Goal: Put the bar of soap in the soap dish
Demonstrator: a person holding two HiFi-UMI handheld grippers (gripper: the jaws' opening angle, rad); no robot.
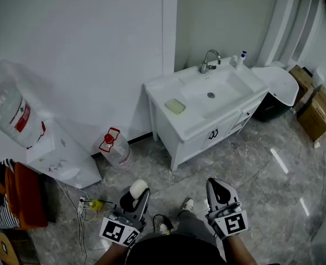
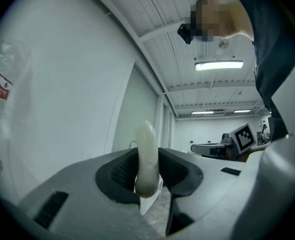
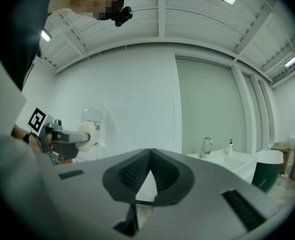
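My left gripper [image 1: 138, 195] is shut on a cream white bar of soap [image 1: 138, 189], low in the head view above the floor. In the left gripper view the soap [image 2: 147, 156] stands on edge between the two dark pads. My right gripper [image 1: 219, 191] is beside it, jaws closed together with nothing between them; its pads [image 3: 132, 174] meet at the tip. A pale green soap dish [image 1: 175, 106] lies on the left part of the white vanity top [image 1: 163, 90], well ahead of both grippers. The right gripper view shows the left gripper holding the soap [image 3: 87, 136] at the left.
A sink basin [image 1: 215, 90] with a chrome tap [image 1: 208, 61] and a pump bottle [image 1: 240, 58] is right of the dish. A water dispenser [image 1: 58, 153], water jugs [image 1: 116, 148], a cable [image 1: 91, 206] and cardboard boxes [image 1: 315, 112] stand around on the tiled floor.
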